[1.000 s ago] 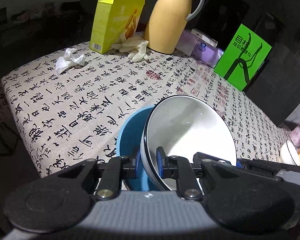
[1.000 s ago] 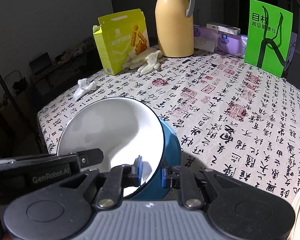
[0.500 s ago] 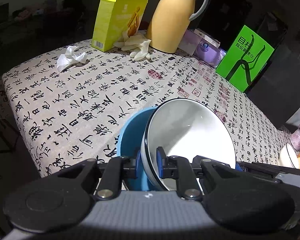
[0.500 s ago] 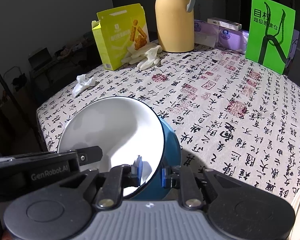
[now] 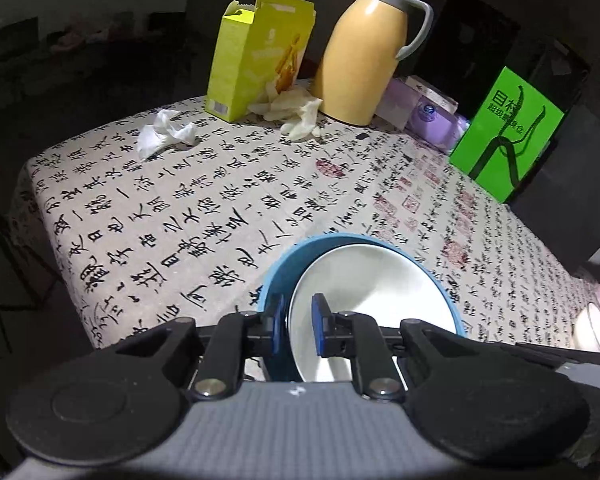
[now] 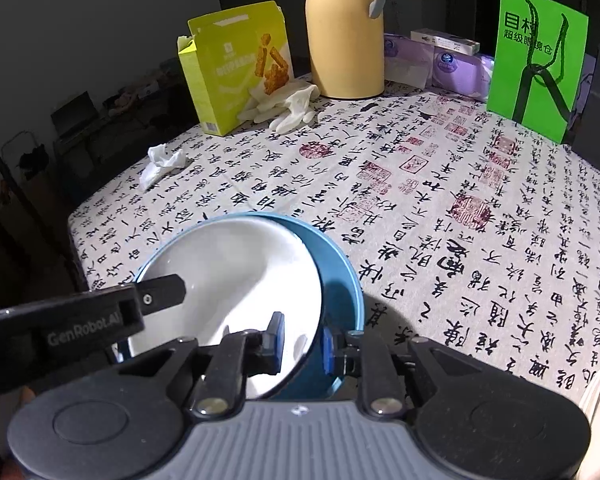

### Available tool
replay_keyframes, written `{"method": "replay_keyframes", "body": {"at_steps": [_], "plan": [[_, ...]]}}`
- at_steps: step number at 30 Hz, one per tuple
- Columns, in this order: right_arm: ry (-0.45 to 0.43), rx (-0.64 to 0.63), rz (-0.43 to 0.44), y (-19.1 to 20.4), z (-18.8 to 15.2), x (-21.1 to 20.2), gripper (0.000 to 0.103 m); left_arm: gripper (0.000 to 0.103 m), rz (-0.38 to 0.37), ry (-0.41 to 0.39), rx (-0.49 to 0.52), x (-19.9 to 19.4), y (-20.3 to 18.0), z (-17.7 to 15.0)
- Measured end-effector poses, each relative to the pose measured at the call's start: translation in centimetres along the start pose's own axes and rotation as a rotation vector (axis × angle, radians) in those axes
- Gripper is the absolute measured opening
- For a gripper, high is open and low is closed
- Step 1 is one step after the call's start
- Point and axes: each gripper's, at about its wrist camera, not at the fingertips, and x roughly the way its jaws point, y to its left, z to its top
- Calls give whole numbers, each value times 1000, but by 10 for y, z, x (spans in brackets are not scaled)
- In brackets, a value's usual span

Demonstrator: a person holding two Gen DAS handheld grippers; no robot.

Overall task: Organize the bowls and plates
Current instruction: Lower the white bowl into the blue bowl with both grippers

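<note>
A white bowl (image 5: 364, 276) lies nested inside a blue bowl (image 5: 278, 260) just above the calligraphy tablecloth (image 5: 180, 216). My left gripper (image 5: 299, 322) pinches the left rims of both bowls, one pad outside the blue wall and one inside the white bowl, and its jaws are closing on them. In the right wrist view my right gripper (image 6: 302, 340) is shut on the right rims of the white bowl (image 6: 236, 264) and the blue bowl (image 6: 340, 280). One of the left gripper's fingers (image 6: 162, 298) reaches in over the white bowl from the left.
At the back of the table stand a yellow carton (image 5: 256, 56), a tan thermos jug (image 5: 364, 56), purple packs (image 5: 432, 116) and a green sign (image 5: 508, 132). White gloves (image 5: 296, 114) and a crumpled tissue (image 5: 162, 134) lie nearby. A small white bowl (image 5: 592, 332) sits far right.
The white bowl, steeply tilted before, has dropped flatter and deeper into the blue bowl. Both grippers have stayed at the rims.
</note>
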Motion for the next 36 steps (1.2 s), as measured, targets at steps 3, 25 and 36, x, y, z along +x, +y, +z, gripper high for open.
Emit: {"method": "replay_keyframes", "body": {"at_steps": [3, 25, 36], "plan": [[6, -18, -16, 3, 0, 1, 15, 12, 13, 0, 3, 1, 1, 1], [60, -23, -74, 11, 3, 7, 12, 12, 41, 58, 151, 7, -11, 7], [65, 3, -109, 11, 5, 12, 10, 8, 67, 133, 283, 14, -19, 14]]}}
